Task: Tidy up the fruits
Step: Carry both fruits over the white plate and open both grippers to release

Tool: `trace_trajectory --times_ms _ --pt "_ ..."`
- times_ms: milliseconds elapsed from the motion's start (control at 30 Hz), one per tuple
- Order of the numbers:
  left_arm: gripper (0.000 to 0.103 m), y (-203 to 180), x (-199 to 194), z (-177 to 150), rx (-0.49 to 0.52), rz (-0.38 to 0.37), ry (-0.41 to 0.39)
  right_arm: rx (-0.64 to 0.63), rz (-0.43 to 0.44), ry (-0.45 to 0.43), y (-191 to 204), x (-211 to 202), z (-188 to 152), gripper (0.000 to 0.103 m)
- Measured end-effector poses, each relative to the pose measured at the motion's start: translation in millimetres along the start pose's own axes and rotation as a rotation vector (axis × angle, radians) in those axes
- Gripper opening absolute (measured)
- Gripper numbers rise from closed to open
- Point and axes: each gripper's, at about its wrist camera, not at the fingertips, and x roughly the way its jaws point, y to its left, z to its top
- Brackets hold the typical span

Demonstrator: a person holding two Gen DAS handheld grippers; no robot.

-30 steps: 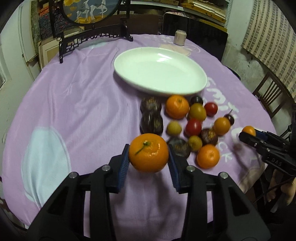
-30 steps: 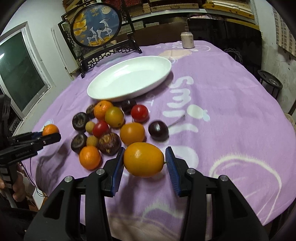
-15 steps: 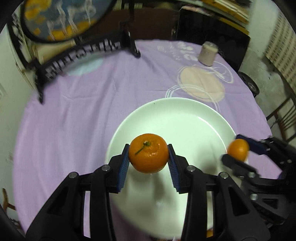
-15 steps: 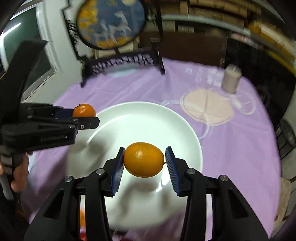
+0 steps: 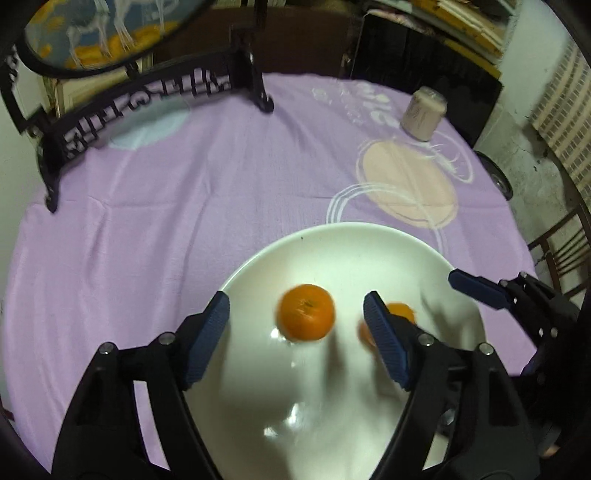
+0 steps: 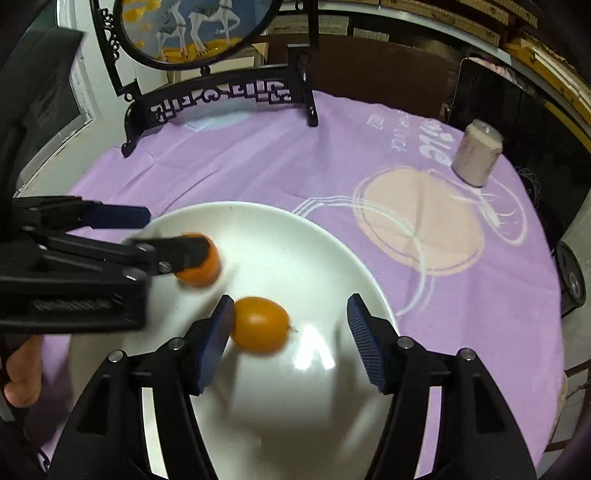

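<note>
On white plate (image 5: pixel 258 266), two oranges (image 5: pixel 306 312)

A lived-in home dining corner.
Round table under a lilac printed cloth (image 6: pixel 280 162), a carved stand with a painted deer screen (image 6: pixel 199 29), wooden chair (image 5: pixel 565 251), cluttered shelves (image 5: pixel 461 26) behind.

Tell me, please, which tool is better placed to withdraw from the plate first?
Left, probably: both tools are opening, but the left tool has its mandarin clear of both pads, whereas the right tool has its oval orange fruit touching one pad.
</note>
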Motion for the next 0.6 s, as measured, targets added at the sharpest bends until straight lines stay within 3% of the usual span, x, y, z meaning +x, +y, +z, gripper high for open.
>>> trace_trajectory --times_ms 133,267,400,600 --pt "0.086 4.4 -55.2 -39.4 0.017 0.014 -0.067 0.02 -0.043 0.005 10.9 -51.4 -31.6 0.067" --pt "0.09 8.1 -104.4 -122.6 0.025 0.064 -0.14 0.067 -0.053 -0.018 42.0 -98.0 -100.3 0.068" --pt "0.09 11.9 -128.0 -193.6 0.002 0.05 -0.176 0.095 -0.058 -0.078 73.7 -132.3 -167.2 0.068" --pt "0.09 5.9 -137.5 -241.9 0.036 0.065 -0.155 0.085 -0.111 -0.087 86.6 -158.6 -196.4 0.068"
